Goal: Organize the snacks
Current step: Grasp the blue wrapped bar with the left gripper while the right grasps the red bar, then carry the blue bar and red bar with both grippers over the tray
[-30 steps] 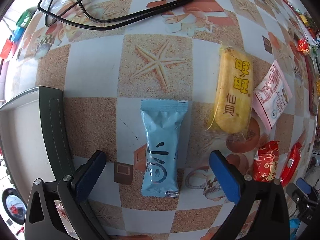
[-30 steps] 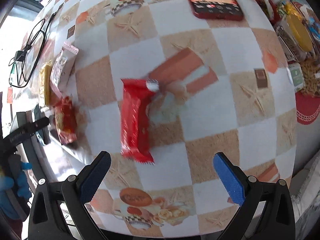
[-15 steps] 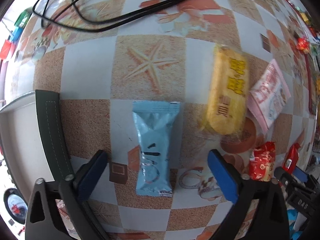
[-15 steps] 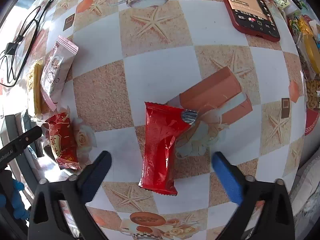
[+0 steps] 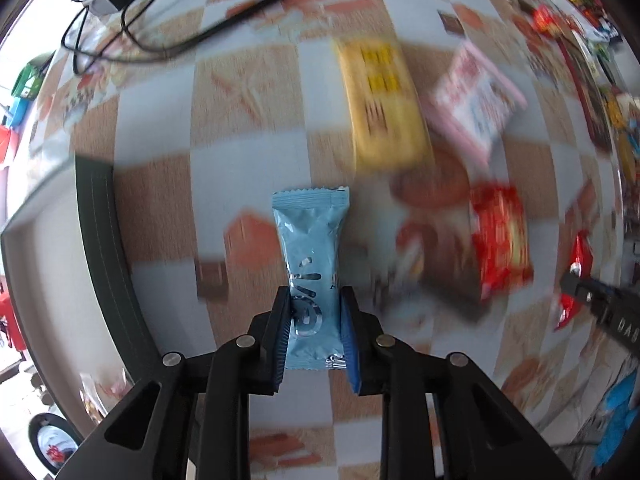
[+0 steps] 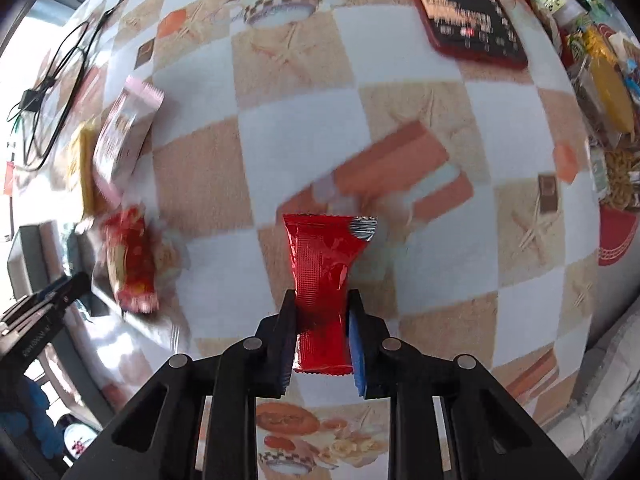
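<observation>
My left gripper (image 5: 314,312) is shut on a light blue snack packet (image 5: 310,248) and holds it above the patterned tablecloth. My right gripper (image 6: 322,316) is shut on a red foil snack packet (image 6: 322,264), which also shows at the right edge of the left wrist view (image 5: 576,276). A yellow rice cracker pack (image 5: 382,104), a pink sachet (image 5: 476,100) and a small red-and-yellow packet (image 5: 500,236) lie on the table. They also show in the right wrist view: the yellow pack (image 6: 82,168), the pink sachet (image 6: 124,128) and the red-and-yellow packet (image 6: 130,260).
A dark-rimmed grey tray (image 5: 100,240) lies at the left. A black cable with adapter (image 5: 160,12) lies at the far side. A red-cased phone (image 6: 468,12) lies at the far right, with more snacks and clutter (image 6: 608,92) along the right edge.
Both grippers have shut on their packets, the left on the blue one and the right on the red one, and lifted them. The table behind is blurred from motion.
</observation>
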Demonstrator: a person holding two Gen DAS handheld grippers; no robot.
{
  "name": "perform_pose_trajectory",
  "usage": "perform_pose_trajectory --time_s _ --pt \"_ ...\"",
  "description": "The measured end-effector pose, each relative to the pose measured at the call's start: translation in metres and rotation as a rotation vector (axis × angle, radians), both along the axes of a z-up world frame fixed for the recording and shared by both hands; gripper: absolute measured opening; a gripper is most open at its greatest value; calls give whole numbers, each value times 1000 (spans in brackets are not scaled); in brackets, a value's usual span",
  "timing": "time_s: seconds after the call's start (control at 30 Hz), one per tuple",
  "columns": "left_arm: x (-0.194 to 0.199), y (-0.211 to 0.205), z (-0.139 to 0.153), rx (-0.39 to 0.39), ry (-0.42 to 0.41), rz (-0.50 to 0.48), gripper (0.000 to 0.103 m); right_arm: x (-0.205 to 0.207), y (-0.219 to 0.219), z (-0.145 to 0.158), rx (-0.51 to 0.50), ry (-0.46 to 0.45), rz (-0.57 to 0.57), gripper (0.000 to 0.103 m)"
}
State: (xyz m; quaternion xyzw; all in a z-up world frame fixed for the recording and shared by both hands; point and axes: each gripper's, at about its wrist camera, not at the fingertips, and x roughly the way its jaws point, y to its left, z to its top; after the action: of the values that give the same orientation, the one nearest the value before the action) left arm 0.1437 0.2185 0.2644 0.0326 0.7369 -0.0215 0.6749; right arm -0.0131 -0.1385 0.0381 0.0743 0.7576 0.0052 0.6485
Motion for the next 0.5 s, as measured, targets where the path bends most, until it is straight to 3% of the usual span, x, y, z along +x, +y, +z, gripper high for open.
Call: perform_pose_trajectory --time_s 0.27,0.5 --pt "-54 21 6 -73 45 2 25 -44 -3 12 100 21 -41 24" --pt "-67 26 28 -126 -8 -16 25 -69 10 15 117 30 -59 24"
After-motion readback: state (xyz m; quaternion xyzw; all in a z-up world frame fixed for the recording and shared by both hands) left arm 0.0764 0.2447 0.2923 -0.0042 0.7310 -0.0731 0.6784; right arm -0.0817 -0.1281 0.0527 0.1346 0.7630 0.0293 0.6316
